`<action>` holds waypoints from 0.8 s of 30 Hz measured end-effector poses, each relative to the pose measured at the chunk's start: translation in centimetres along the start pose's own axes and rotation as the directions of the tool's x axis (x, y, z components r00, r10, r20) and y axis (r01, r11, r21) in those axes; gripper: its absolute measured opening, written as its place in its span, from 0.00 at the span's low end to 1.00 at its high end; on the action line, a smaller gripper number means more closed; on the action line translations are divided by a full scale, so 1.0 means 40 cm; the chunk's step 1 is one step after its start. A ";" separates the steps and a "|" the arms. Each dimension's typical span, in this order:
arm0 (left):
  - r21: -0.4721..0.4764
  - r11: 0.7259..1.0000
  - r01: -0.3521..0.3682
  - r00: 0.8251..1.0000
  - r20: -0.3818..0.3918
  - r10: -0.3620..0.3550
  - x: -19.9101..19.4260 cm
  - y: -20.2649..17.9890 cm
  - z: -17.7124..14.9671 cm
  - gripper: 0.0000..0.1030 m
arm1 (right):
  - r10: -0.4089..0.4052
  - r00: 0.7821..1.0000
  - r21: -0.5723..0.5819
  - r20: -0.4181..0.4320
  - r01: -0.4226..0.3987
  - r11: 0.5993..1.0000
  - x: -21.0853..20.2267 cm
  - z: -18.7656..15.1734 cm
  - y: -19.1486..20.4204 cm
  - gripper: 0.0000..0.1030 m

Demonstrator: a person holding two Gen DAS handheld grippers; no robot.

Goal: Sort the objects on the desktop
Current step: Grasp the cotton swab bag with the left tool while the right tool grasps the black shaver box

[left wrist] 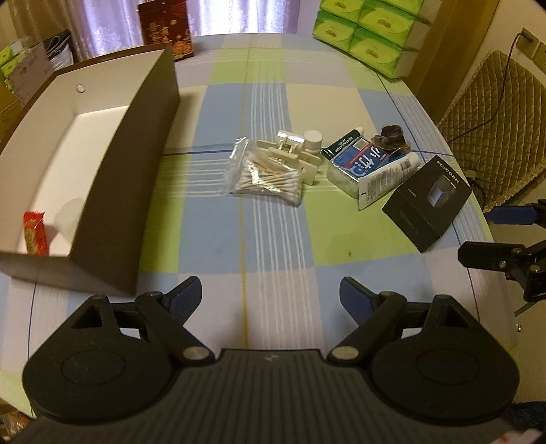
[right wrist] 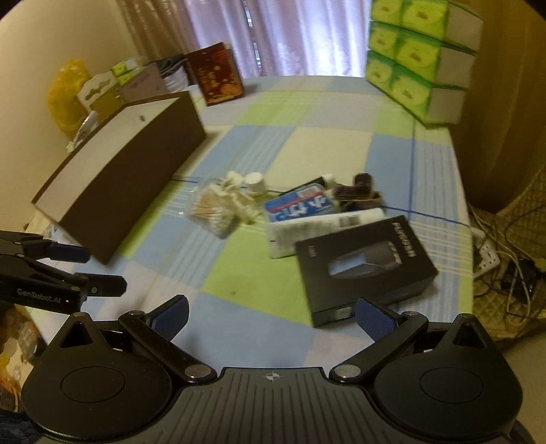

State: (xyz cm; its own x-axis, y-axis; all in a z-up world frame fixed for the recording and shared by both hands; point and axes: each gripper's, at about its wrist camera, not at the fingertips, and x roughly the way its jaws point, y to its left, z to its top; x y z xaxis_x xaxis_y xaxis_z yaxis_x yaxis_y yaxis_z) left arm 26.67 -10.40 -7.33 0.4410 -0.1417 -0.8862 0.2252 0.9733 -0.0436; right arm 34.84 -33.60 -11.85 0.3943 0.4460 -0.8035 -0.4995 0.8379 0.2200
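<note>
Left wrist: left gripper [left wrist: 269, 300] spread; right gripper [right wrist: 271, 319] seemingly too.

Brown box [left wrist: 150, 164]: near wall hides most of the interior; red packet [left wrist: 34, 233] inside only partly seen. Right wrist view: motion blur, black carton [right wrist: 367, 263] lettering unreadable. Cotton swab bag [left wrist: 264, 174]: overlapped by cream clip [left wrist: 290, 155]. Green tissue packs [left wrist: 368, 30]: cut by frame top.
</note>
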 end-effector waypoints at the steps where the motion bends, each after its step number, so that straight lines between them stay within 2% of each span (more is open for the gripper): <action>1: 0.003 1.000 0.002 1.000 -0.002 -0.002 0.007 -0.002 0.006 0.83 | -0.007 1.000 0.007 -0.005 0.007 1.000 0.004 0.001 -0.010 0.98; 5: 0.013 1.000 0.000 1.000 -0.016 0.000 0.041 -0.005 0.031 0.83 | -0.024 0.999 0.064 -0.033 0.026 0.998 0.023 0.008 -0.039 0.98; 10: 0.036 0.999 -0.003 1.000 -0.025 0.004 0.079 0.001 0.065 0.83 | -0.036 0.998 0.267 -0.057 0.050 0.962 0.060 0.033 -0.079 0.98; 12: 0.048 0.999 -0.005 1.000 -0.025 0.006 0.094 0.005 0.082 0.83 | -0.079 0.995 0.358 -0.069 0.098 0.928 0.079 0.047 -0.095 0.98; 17: 0.094 0.996 -0.003 0.999 -0.032 0.006 0.148 0.010 0.130 0.83 | -0.161 0.983 0.572 -0.086 0.181 0.800 0.130 0.072 -0.138 0.98; 20: 0.107 0.994 0.002 0.999 -0.037 0.002 0.175 0.017 0.155 0.83 | -0.226 0.969 0.651 -0.102 0.237 0.721 0.157 0.087 -0.151 0.98; 24: 0.123 0.992 0.010 0.999 -0.035 -0.006 0.206 0.027 0.182 0.83 | -0.284 0.952 0.708 -0.116 0.280 0.648 0.185 0.099 -0.175 0.98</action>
State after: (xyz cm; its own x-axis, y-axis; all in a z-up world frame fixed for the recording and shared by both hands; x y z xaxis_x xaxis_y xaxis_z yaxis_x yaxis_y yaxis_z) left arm 36.89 -11.84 -11.32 0.4092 -0.1411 -0.9015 0.3350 0.9422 0.0046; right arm 44.29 -34.90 -17.16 0.4276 0.1495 -0.8915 0.3330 0.8909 0.3090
